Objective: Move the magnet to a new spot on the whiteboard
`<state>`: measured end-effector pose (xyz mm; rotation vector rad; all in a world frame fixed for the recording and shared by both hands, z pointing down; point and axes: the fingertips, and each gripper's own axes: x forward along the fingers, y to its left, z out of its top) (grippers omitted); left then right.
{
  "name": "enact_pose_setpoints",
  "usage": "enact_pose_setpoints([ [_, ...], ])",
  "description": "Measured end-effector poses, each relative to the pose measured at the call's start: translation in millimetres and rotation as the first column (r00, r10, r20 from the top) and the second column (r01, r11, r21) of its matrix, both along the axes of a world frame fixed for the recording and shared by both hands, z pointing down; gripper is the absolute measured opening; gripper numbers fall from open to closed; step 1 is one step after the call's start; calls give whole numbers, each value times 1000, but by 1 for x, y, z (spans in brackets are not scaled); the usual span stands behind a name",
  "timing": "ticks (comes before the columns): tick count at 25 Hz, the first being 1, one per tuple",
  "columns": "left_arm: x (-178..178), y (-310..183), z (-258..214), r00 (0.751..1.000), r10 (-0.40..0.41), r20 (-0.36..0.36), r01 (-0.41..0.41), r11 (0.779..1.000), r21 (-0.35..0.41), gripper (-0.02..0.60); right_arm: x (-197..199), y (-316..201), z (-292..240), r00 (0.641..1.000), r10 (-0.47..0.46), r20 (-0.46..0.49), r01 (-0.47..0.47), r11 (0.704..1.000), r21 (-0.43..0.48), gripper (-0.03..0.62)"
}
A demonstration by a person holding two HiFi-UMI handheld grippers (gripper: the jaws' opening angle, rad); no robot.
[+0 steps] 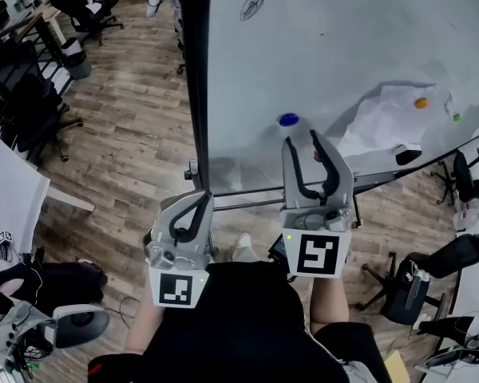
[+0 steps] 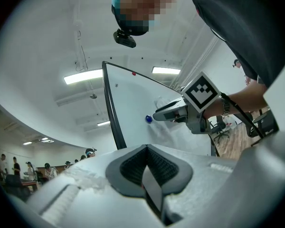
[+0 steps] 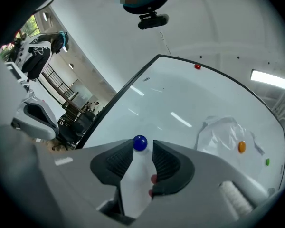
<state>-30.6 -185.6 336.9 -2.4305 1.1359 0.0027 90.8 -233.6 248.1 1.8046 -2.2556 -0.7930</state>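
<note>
fig. — the room as i see it: wood-plank floor (image 1: 136, 134), black office chairs (image 1: 28, 102) at my left and right, white ceiling (image 2: 38, 56) carrying long strip lights (image 2: 83, 76).

- Left gripper (image 1: 201, 198): pale grey shell, black ribbed fingers (image 2: 133, 167), black-and-white square-marker cube (image 1: 180, 288).
- Right gripper (image 1: 302, 140): same grey shell, black-lined fingers (image 1: 329, 166), matching cube (image 1: 318, 254) with a small green light (image 1: 288, 236).
- Person wears a dark top (image 1: 239, 329) and a wristband (image 2: 223, 106).

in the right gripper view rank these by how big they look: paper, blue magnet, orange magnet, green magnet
1. paper
2. blue magnet
3. orange magnet
4. green magnet
The blue magnet sits nearest the camera, so its lead over the orange one is unsure.
</note>
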Motion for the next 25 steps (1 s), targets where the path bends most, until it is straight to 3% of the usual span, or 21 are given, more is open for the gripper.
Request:
enact_pose_setpoints([
  [9, 11, 14, 0, 998, 62, 5, -62, 998, 1, 2, 14, 27, 0, 998, 41, 41, -41, 999, 11, 9],
  [25, 27, 48, 7, 983, 181, 15, -181, 983, -21, 2, 31, 85, 17, 985, 114, 128, -110, 993, -36, 3],
])
